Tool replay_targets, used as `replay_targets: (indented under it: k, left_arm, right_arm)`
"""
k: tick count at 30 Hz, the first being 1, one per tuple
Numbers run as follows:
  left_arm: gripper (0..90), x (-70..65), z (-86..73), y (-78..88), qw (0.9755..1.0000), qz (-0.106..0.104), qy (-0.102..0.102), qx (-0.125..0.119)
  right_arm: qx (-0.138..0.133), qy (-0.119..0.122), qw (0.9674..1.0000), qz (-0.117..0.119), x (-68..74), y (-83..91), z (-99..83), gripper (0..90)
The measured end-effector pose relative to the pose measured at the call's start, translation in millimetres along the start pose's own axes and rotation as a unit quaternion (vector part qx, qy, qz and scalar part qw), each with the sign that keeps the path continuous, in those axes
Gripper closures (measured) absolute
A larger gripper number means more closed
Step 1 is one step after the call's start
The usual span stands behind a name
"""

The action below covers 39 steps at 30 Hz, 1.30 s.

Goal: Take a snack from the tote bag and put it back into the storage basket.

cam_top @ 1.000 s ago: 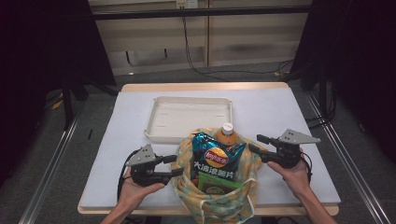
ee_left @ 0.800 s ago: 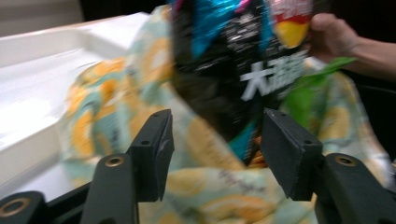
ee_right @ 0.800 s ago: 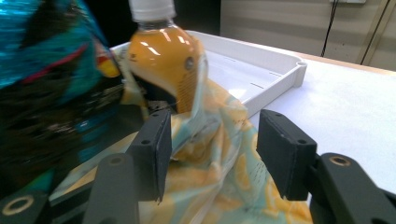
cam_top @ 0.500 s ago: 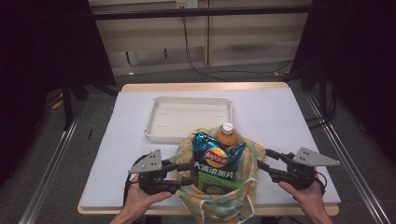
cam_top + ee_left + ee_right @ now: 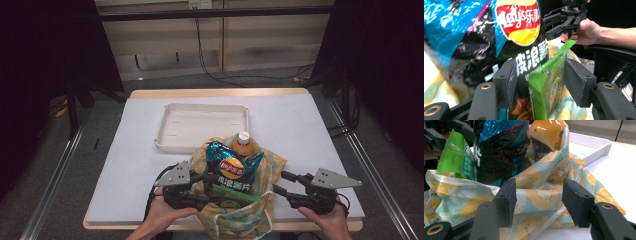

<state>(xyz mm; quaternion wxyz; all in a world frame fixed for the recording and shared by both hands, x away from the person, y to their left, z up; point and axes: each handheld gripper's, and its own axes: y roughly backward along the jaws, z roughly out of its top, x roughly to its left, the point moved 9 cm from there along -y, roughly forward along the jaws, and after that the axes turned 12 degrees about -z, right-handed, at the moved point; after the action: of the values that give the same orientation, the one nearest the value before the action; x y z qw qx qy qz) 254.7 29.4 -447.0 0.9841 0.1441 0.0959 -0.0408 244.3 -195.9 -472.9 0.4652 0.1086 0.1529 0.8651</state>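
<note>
Work in hand: I am unpacking the cloth bag (image 5: 240,220), which sits at the near edge of the counter (image 5: 125,150), just in front of the white tray (image 5: 200,125).
Left tongs (image 5: 215,188): the jaws have just been opening; they stand spread around the top of the green packet (image 5: 549,82), and I think the pads do not press it, though the view is too close to be sure.
Right tongs (image 5: 280,182): spread, holding nothing, aimed at the bag's side fold.
Risk one: the chip bag (image 5: 232,167) leans on the green packet; if I pull the packet, the chip bag may tip or come along.
Risk two: the bottle (image 5: 243,142) stands upright inside loose cloth; a tug on the bag may knock it over.
Materials: the bag is soft, wrinkled fabric with a fruit print; both packets are shiny, slippery foil with a toothed edge; the bottle is smooth round plastic; the tray is rigid and shallow.
</note>
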Motion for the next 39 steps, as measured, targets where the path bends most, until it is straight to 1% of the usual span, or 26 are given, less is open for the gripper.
replay_targets:
  k: [1,4,6,8,9,10,11,12,13,15,16,17,18,20,21,23,24,26,27,28,29,32,33,34,37,39]
  left_arm:
    - [43.0,-0.4,-1.2,-2.3,1.0000,-0.002,-0.003,0.007]
    - [42.9,-2.4,-4.3,-8.2,0.9997,-0.011,-0.010,0.018]
    - [42.9,-3.8,-6.6,-12.0,0.9993,-0.021,-0.012,0.027]
    - [43.5,-5.7,-8.0,-15.8,0.9992,-0.025,-0.011,0.031]
    - [44.1,-6.0,-8.6,-16.6,0.9989,-0.029,-0.015,0.035]
    - [45.5,-6.1,-9.0,-18.0,0.9988,-0.026,-0.014,0.039]
    - [47.3,-6.8,-9.4,-19.8,0.9986,-0.029,-0.014,0.043]
    - [50.7,-7.5,-9.1,-21.1,0.9985,-0.032,-0.014,0.042]
    - [52.3,-7.5,-9.3,-22.6,0.9983,-0.033,-0.013,0.045]
    - [55.4,-8.9,-10.9,-24.8,0.9976,-0.041,-0.017,0.053]
    - [56.1,-9.1,-12.0,-25.1,0.9974,-0.039,-0.017,0.059]
    - [56.1,-11.1,-13.0,-26.0,0.9968,-0.049,-0.020,0.060]
    - [56.7,-11.7,-14.3,-25.3,0.9963,-0.048,-0.021,0.067]
    - [57.4,-12.6,-15.7,-26.1,0.9959,-0.055,-0.022,0.068]
    - [59.1,-13.1,-16.3,-27.1,0.9960,-0.058,-0.018,0.066]
    - [61.1,-13.6,-19.0,-28.9,0.9950,-0.063,-0.018,0.075]
    - [62.3,-13.7,-20.1,-29.0,0.9948,-0.059,-0.021,0.080]
    - [66.3,-14.4,-21.1,-28.3,0.9942,-0.061,-0.019,0.087]
    - [68.3,-14.6,-20.8,-28.4,0.9944,-0.062,-0.018,0.083]
    - [71.0,-14.6,-20.9,-27.2,0.9940,-0.063,-0.017,0.087]
    - [72.5,-14.2,-20.9,-26.6,0.9941,-0.065,-0.016,0.085]
    - [73.4,-13.1,-20.4,-25.8,0.9948,-0.066,-0.006,0.078]
    - [73.5,-12.4,-20.5,-24.0,0.9947,-0.062,-0.004,0.081]
    - [73.6,-12.7,-19.2,-23.3,0.9953,-0.063,-0.001,0.074]
    - [73.7,-11.9,-15.5,-18.2,0.9966,-0.056,0.000,0.061]
    - [73.7,-10.2,-13.8,-15.3,0.9971,-0.049,0.000,0.058]
  right_arm:
    - [0.001,0.004,1.0000,0.002,0.2,-1.3,-0.9,45.4]
    - [0.005,0.007,1.0000,0.003,2.1,-3.7,-1.7,45.4]
    - [0.006,0.012,0.9999,0.009,4.8,-4.9,-1.6,45.3]
    - [0.009,0.014,0.9998,0.012,6.7,-5.6,-2.3,45.2]
    - [0.009,0.013,0.9998,0.012,6.9,-5.7,-2.3,45.2]
    - [0.008,0.013,0.9998,0.012,6.9,-5.6,-2.2,45.2]
    - [0.008,0.014,0.9998,0.011,6.6,-5.4,-2.1,45.2]
    - [0.006,0.014,0.9999,0.007,5.6,-5.4,-1.5,45.2]
    - [0.005,0.015,0.9999,0.008,5.3,-5.7,-1.4,45.2]
    - [0.007,0.013,0.9999,0.008,4.7,-6.0,-1.6,45.2]
    - [0.007,0.012,0.9999,0.010,4.6,-6.1,-1.6,45.2]
    - [0.007,0.011,0.9999,0.011,4.6,-6.2,-1.5,45.2]
    - [0.007,0.010,0.9999,0.011,4.6,-6.0,-1.2,45.3]
    - [0.007,0.010,0.9999,0.011,4.6,-6.0,-0.8,45.3]
    - [0.008,0.009,0.9999,0.011,4.7,-6.1,-0.8,45.3]
    - [0.009,0.011,0.9998,0.011,4.8,-6.8,-1.3,45.2]
    - [0.010,0.010,0.9998,0.011,5.0,-6.9,-1.5,45.3]
    - [0.009,0.009,0.9999,0.011,4.9,-6.8,-1.3,45.3]
    - [0.009,0.008,0.9998,0.013,5.1,-6.5,-1.3,45.2]
    - [0.009,0.008,0.9998,0.013,5.0,-6.3,-1.3,45.3]
    - [0.009,0.009,0.9998,0.012,4.8,-6.1,-1.2,45.3]
    - [0.008,0.013,0.9998,0.015,5.8,-6.3,-1.0,45.2]
    - [0.009,0.014,0.9997,0.016,6.3,-6.1,-1.5,45.2]
    - [0.011,0.016,0.9997,0.017,6.8,-5.5,-2.1,45.2]
    - [0.005,0.015,0.9997,0.017,6.5,-3.2,-1.0,45.2]
    - [0.004,0.012,0.9998,0.015,5.9,-2.9,-0.6,45.1]
